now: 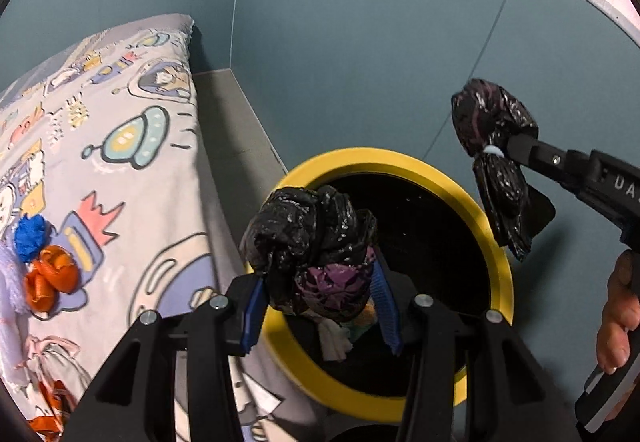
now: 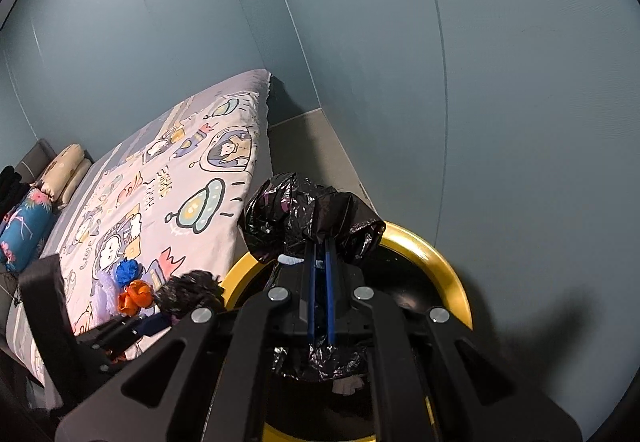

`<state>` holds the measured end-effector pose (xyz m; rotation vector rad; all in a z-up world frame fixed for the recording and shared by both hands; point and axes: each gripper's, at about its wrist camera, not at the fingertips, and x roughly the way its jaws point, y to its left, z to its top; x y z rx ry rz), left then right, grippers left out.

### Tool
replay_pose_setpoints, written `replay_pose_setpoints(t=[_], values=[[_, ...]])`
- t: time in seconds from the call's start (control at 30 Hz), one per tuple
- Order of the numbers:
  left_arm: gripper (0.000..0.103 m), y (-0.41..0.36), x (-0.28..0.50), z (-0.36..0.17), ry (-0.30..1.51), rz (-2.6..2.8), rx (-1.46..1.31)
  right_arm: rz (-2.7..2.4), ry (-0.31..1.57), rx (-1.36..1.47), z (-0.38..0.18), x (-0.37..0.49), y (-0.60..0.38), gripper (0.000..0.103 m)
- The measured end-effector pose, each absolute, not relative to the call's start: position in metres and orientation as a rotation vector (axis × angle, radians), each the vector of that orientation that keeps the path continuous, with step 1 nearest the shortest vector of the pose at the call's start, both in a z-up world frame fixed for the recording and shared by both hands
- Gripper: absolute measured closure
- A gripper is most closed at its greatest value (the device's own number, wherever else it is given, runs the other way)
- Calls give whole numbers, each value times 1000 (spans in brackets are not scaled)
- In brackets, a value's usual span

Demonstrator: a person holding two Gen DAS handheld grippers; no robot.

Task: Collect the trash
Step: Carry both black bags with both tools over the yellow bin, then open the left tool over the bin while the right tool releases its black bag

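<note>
- Left wrist view: our left gripper (image 1: 320, 294) has its jaws clamped on a crumpled black bag wad (image 1: 308, 242), right over the near rim of the yellow-rimmed bin (image 1: 496, 242).
- Our right gripper (image 2: 320, 262), jaws together on a knotted black bag (image 2: 312, 220), hangs beyond the bin's far rim.
- Left of the bin, the bed (image 1: 120, 162) carries ribbon scraps (image 1: 48, 278).
</note>
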<state>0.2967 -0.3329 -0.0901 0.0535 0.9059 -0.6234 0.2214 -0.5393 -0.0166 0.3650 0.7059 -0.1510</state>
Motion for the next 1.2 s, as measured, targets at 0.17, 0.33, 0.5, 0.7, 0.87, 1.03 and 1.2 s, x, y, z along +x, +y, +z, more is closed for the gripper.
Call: replay_pose_setpoints(t=[0.17,0.33,0.5,0.7,0.87,1.03,1.2], values=[[59,-342,295,-100,942,-643,33,-157,711,374,-19,224,-543,100],[59,-344,296,-107,960,-655,29,-159,707,374,-18,226,-544,100],[58,-347,297,-109,968,-665,19,-167,704,384,-17,224,-547,99],[50,-347,302,-111,974,-681,6,-171,706,394,-17,225,-548,99],[32,-342,299,-111,990,-687,-36,-184,706,411,-16,224,-552,98],[26,-333,300,-107,1001,-684,-72,-207,691,440,-14,220,-557,66],[25,-320,300,-95,962,-669,-64,-205,691,438,-10,218,-553,67]])
